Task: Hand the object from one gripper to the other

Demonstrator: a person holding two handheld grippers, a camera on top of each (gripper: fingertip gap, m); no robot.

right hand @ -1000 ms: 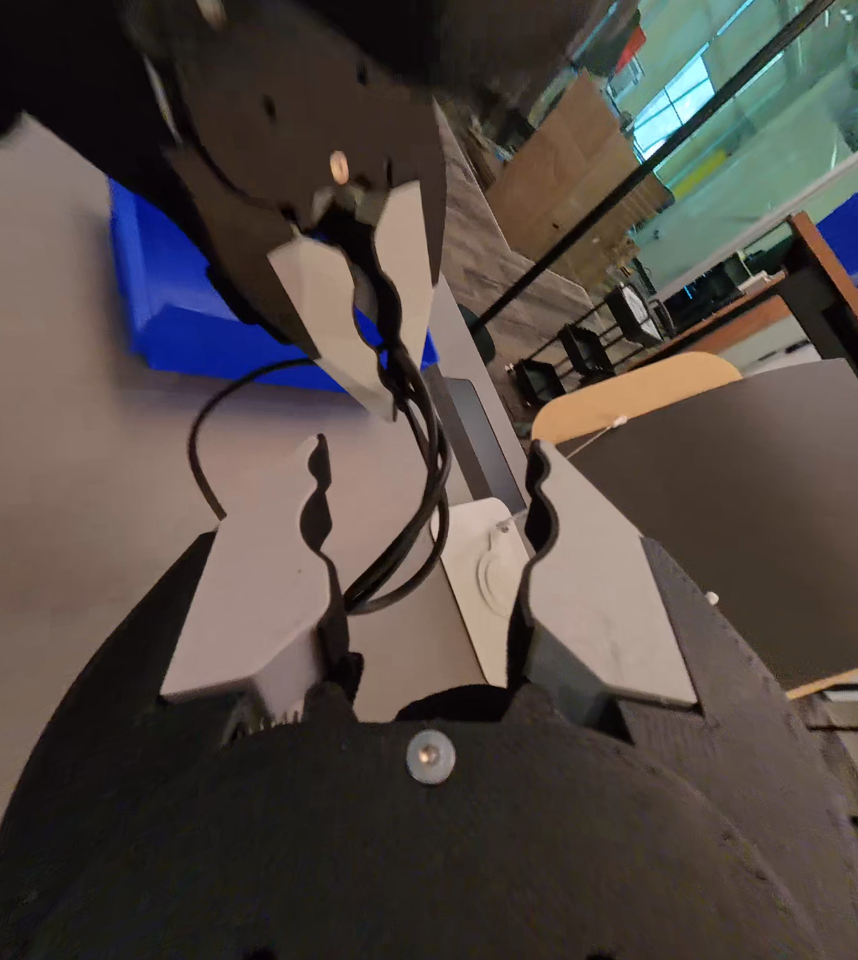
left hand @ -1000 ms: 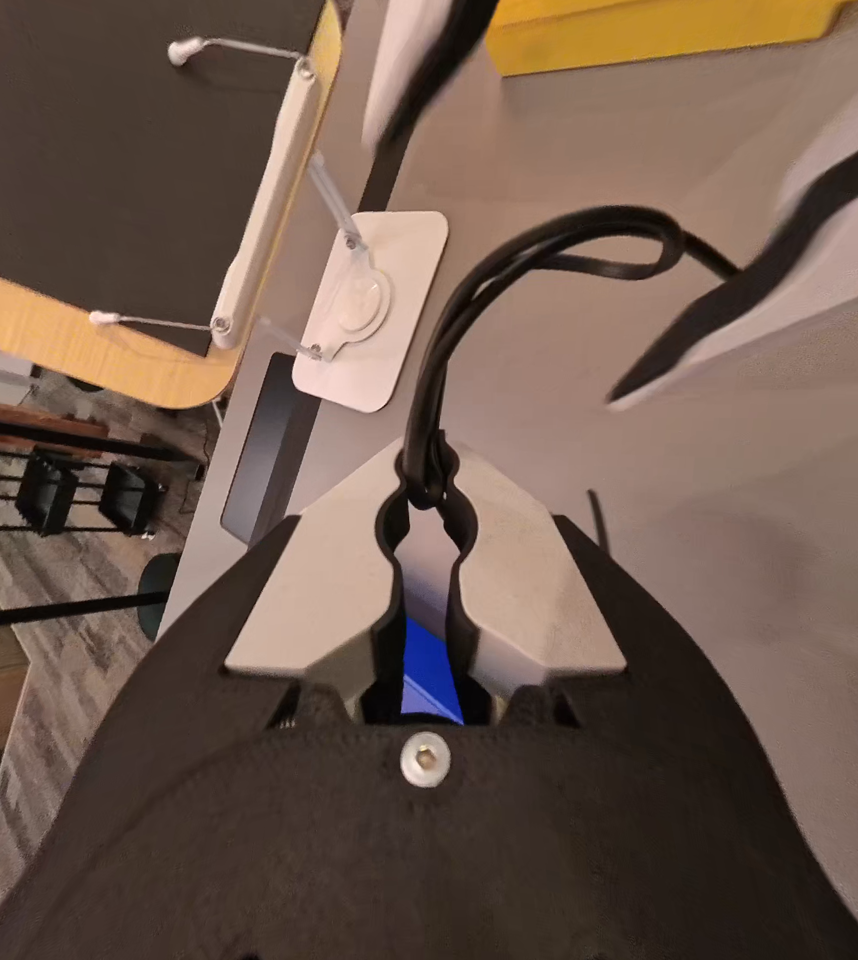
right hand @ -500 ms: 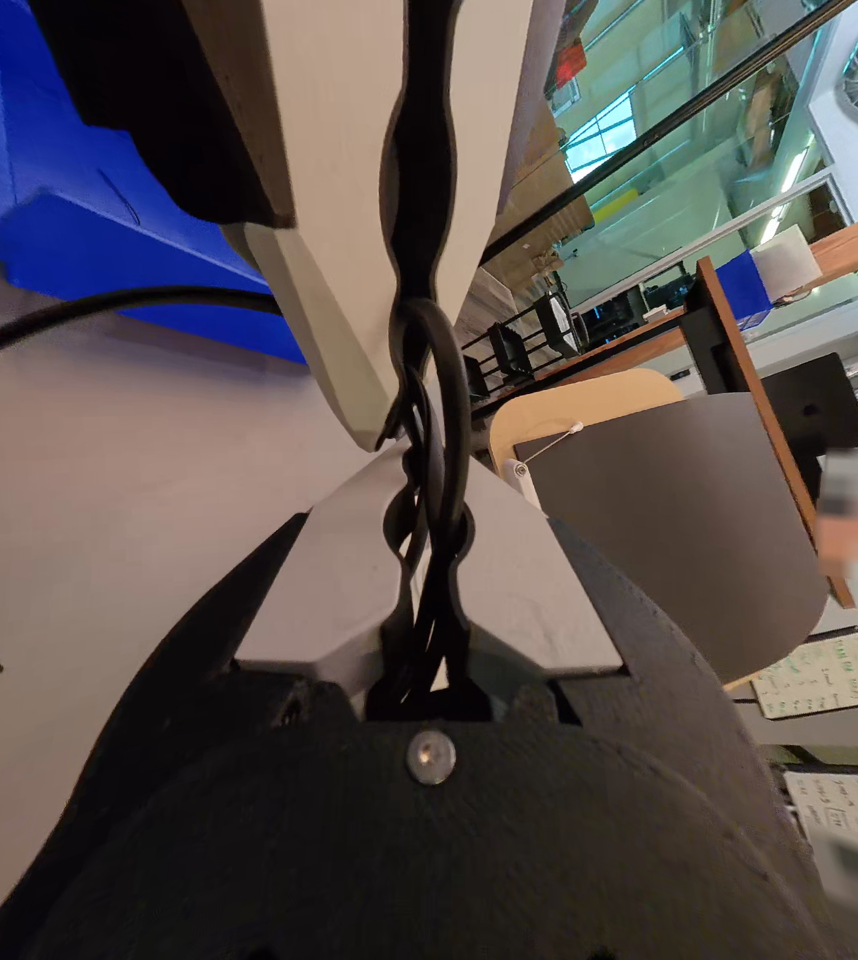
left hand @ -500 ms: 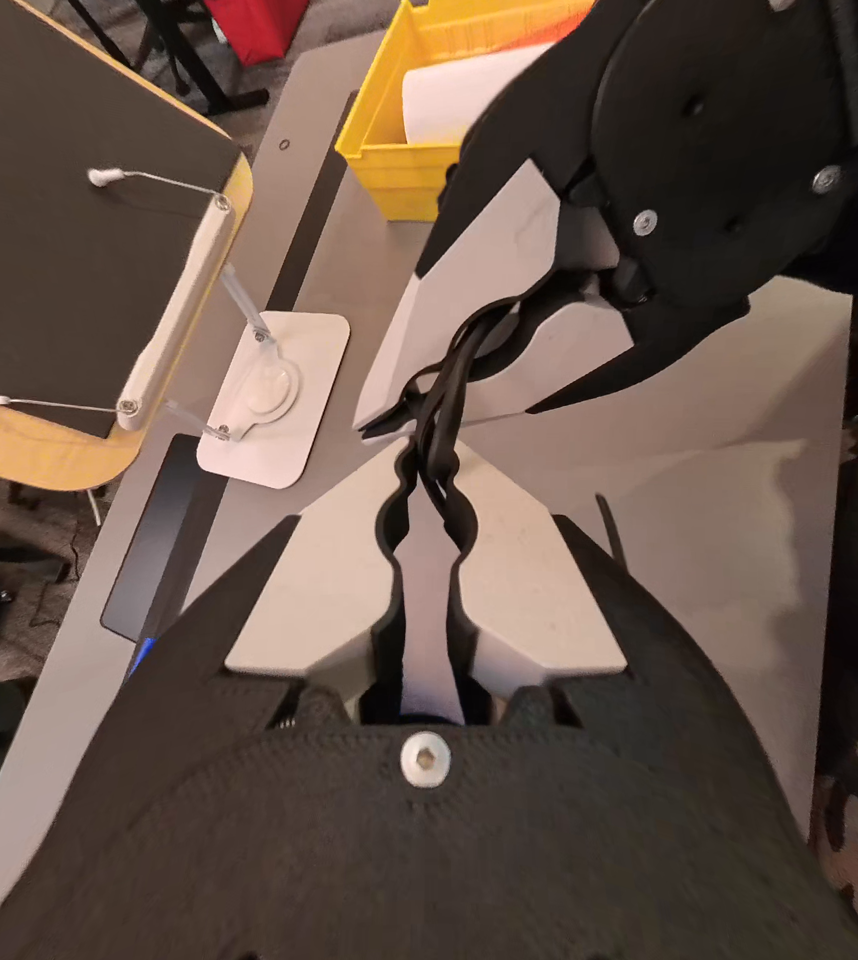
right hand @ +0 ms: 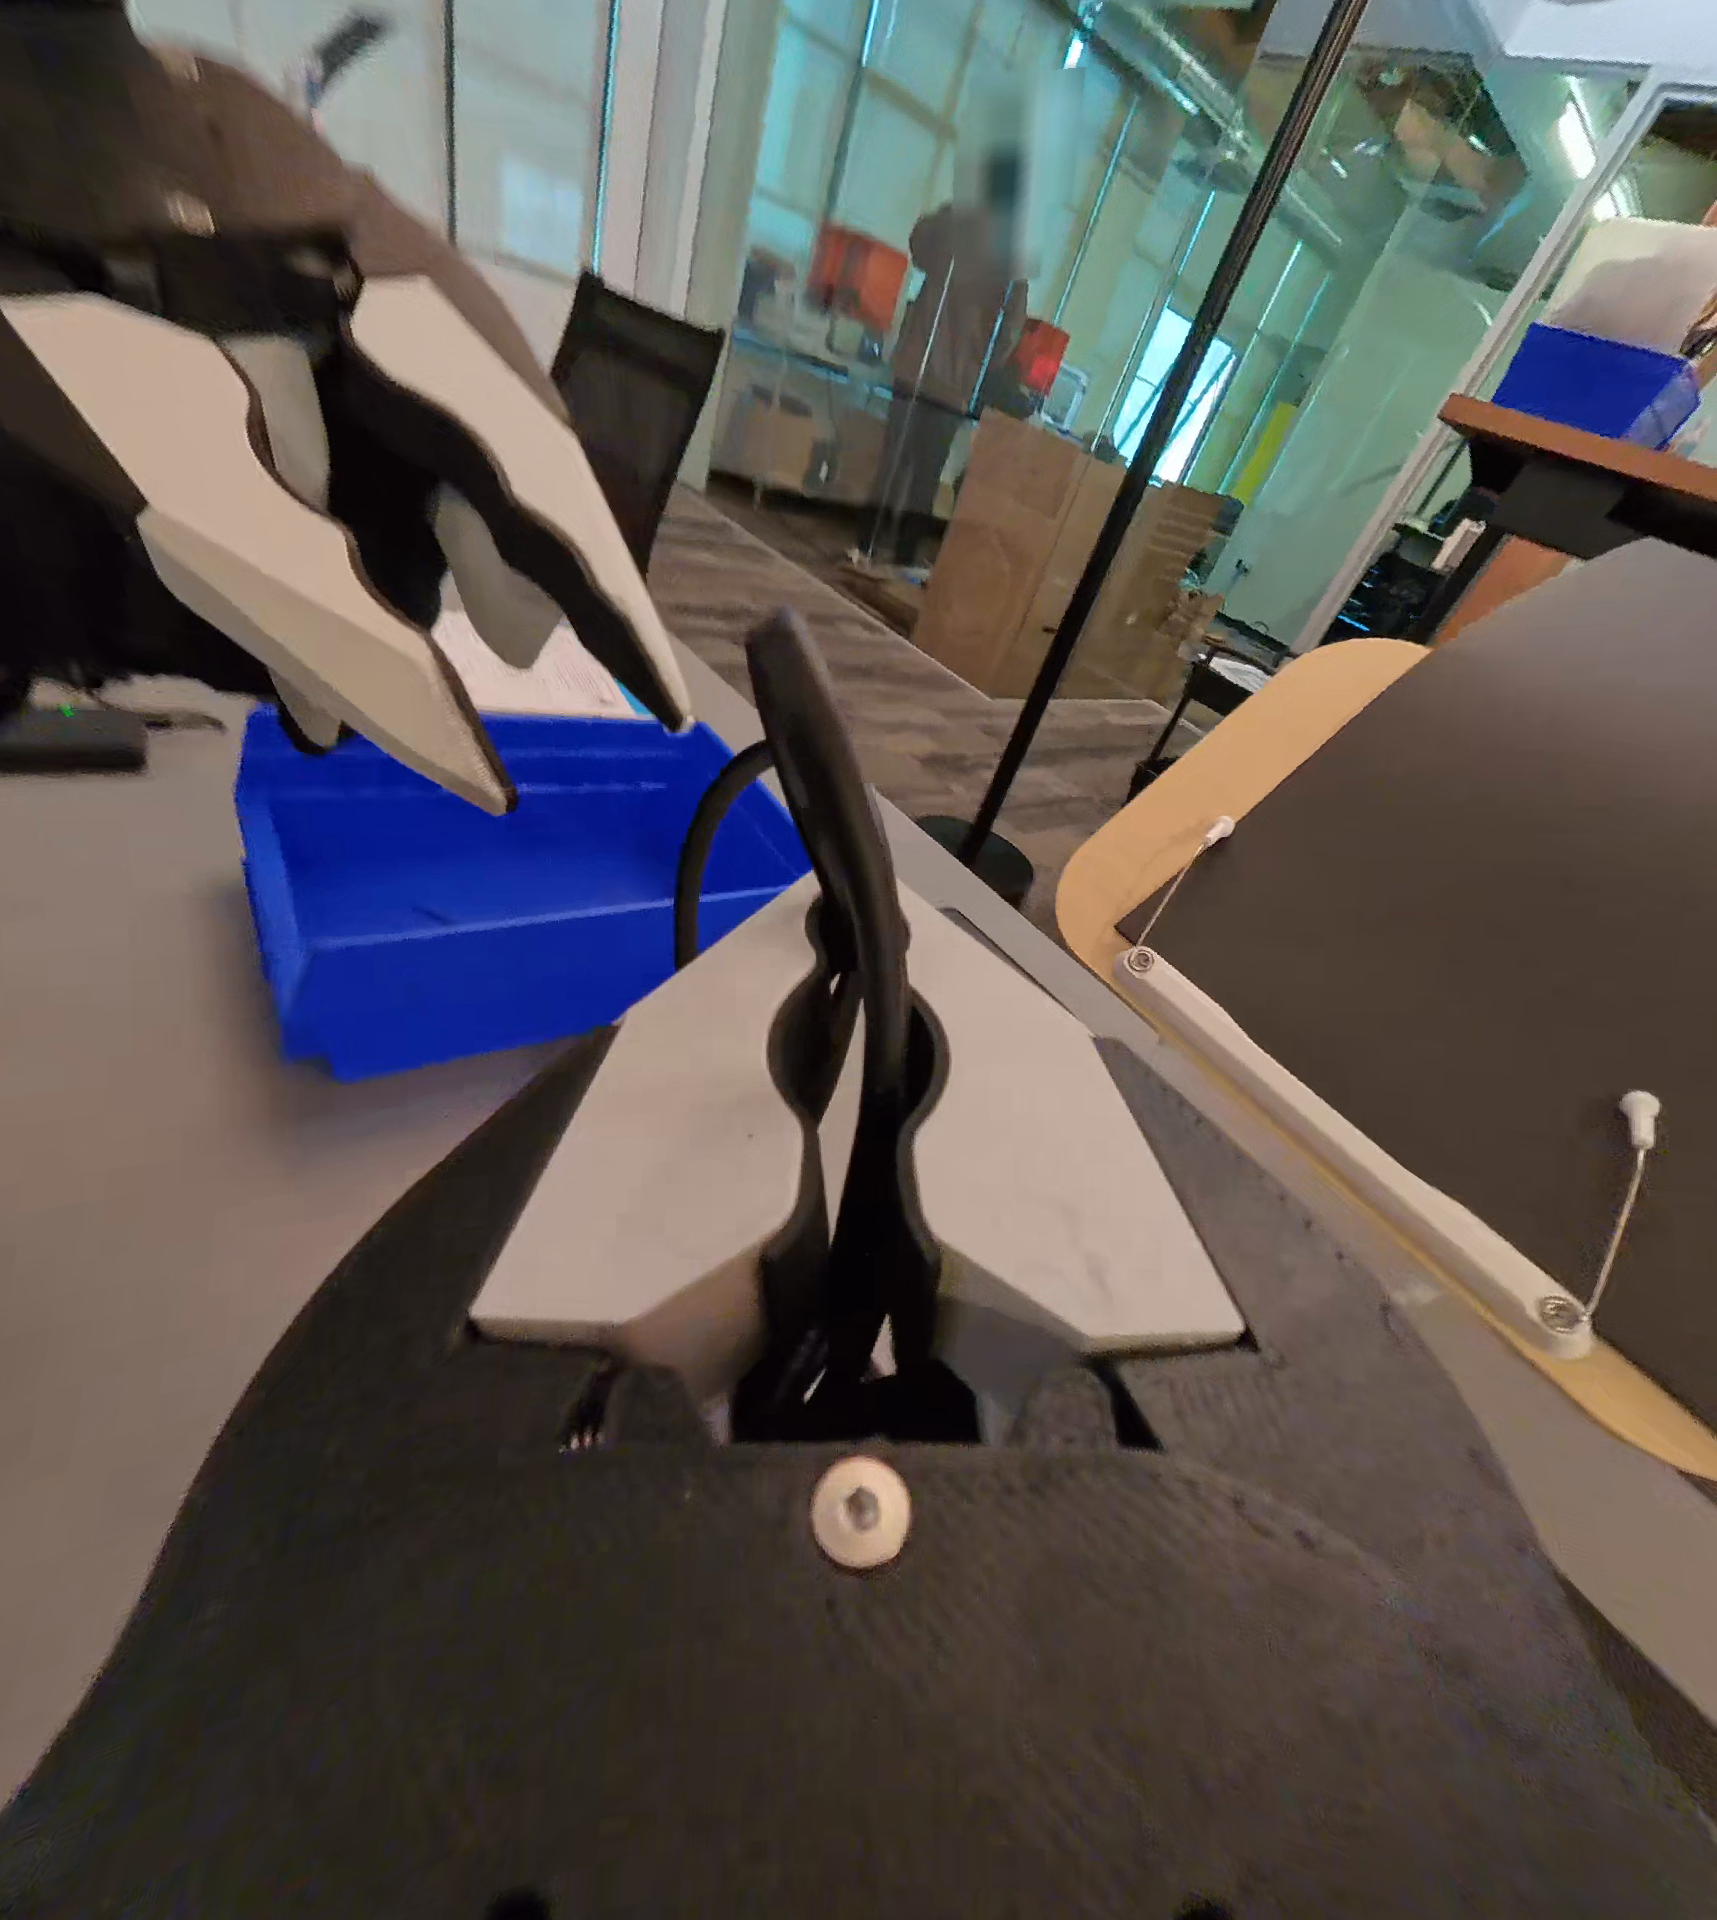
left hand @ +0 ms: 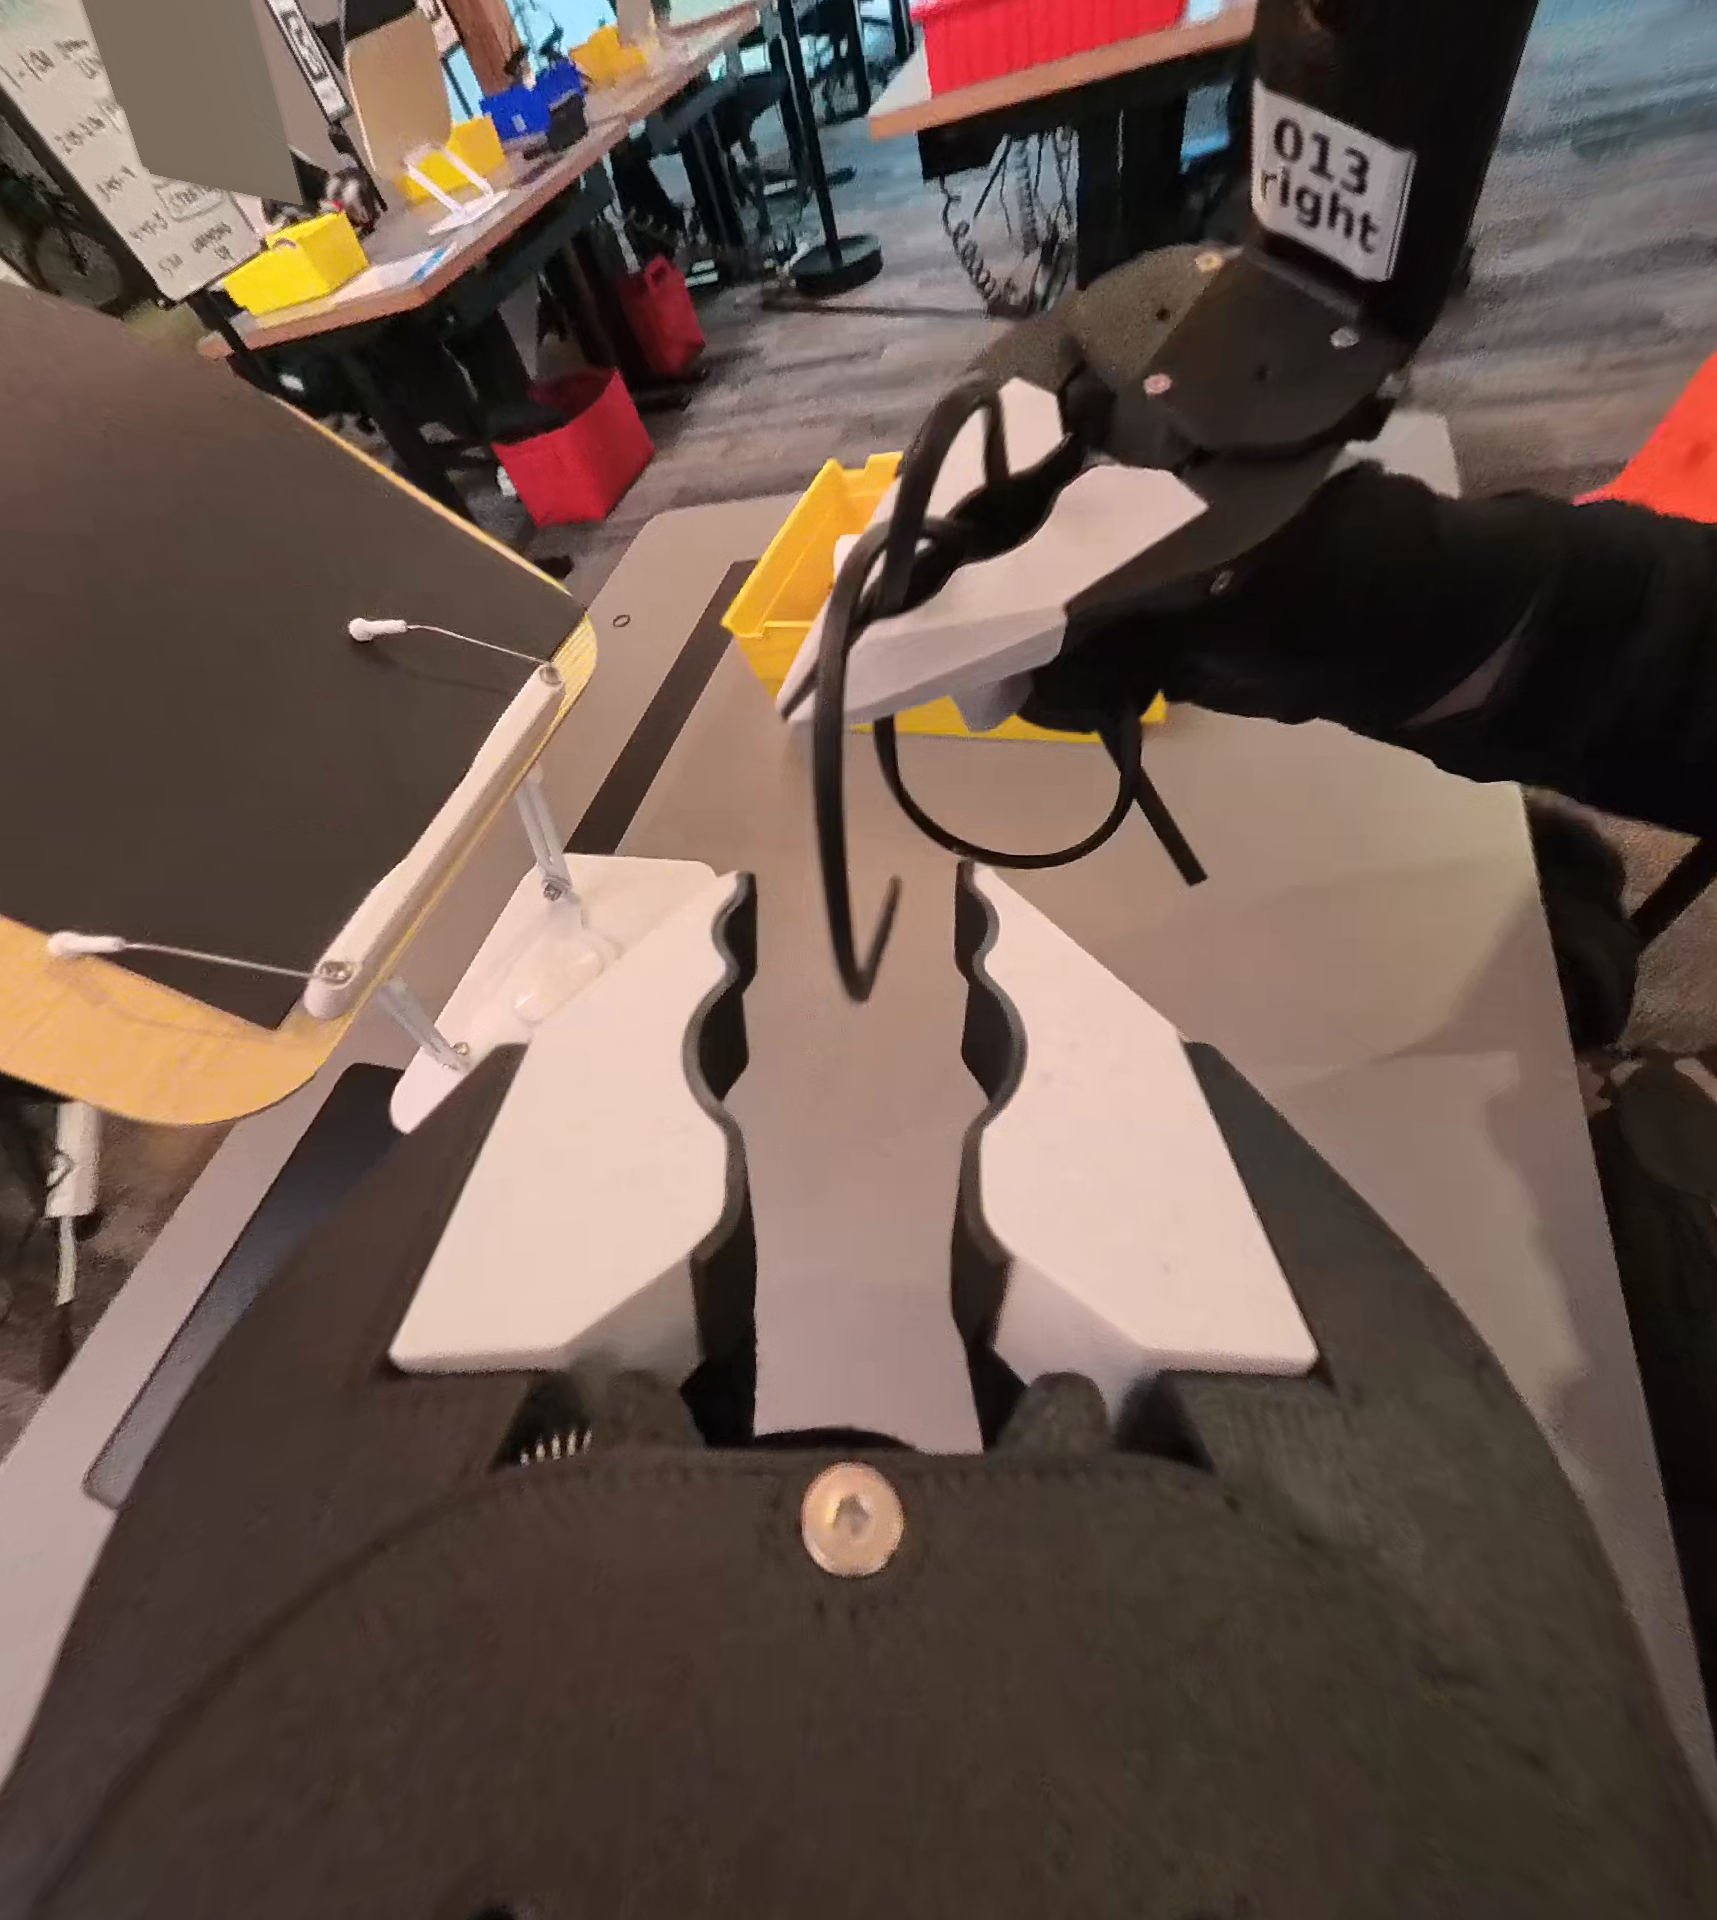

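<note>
Left wrist view
- Left hand-held gripper (left hand: 854, 914): jaws wide apart and empty, bare grey surface (left hand: 1353, 935) showing between them. White fingers with wavy black inner pads, on a matte black, grainy body. Judged to have let go so the other side carries the load alone.
- Cable (left hand: 859, 727): thin, black, smooth and springy, bundled in loose loops. It hangs off the right hand-held gripper (left hand: 833, 634), beyond the left fingertips, with one loose end dangling just ahead of the open gap and touching neither finger.
- Right hand-held gripper: same build, closed on the cable bundle, held by a black-gloved hand (left hand: 1249, 623). Raised clear of the surface, likely to keep the loops from dragging.
- Yellow bin (left hand: 781, 613): hard plastic, open top, behind the right hand-held gripper.
- Dark board (left hand: 158, 623): flat, pale rounded edge, propped on a white stand (left hand: 542, 935) left of the left hand-held gripper.

Right wrist view
- Right hand-held gripper (right hand: 859, 914): pinched shut, cable (right hand: 833, 748) seated in the scalloped notches of the pads and arching up past the tips. The waves look made to trap round cord.
- Left hand-held gripper (right hand: 584, 758): jaws apart, nothing held, up and left of the cable, apart from it.
- Blue bin (right hand: 480, 935): rigid plastic, seemingly empty, behind the cable on the surface (right hand: 54, 1039).
- Handover judged complete
</note>
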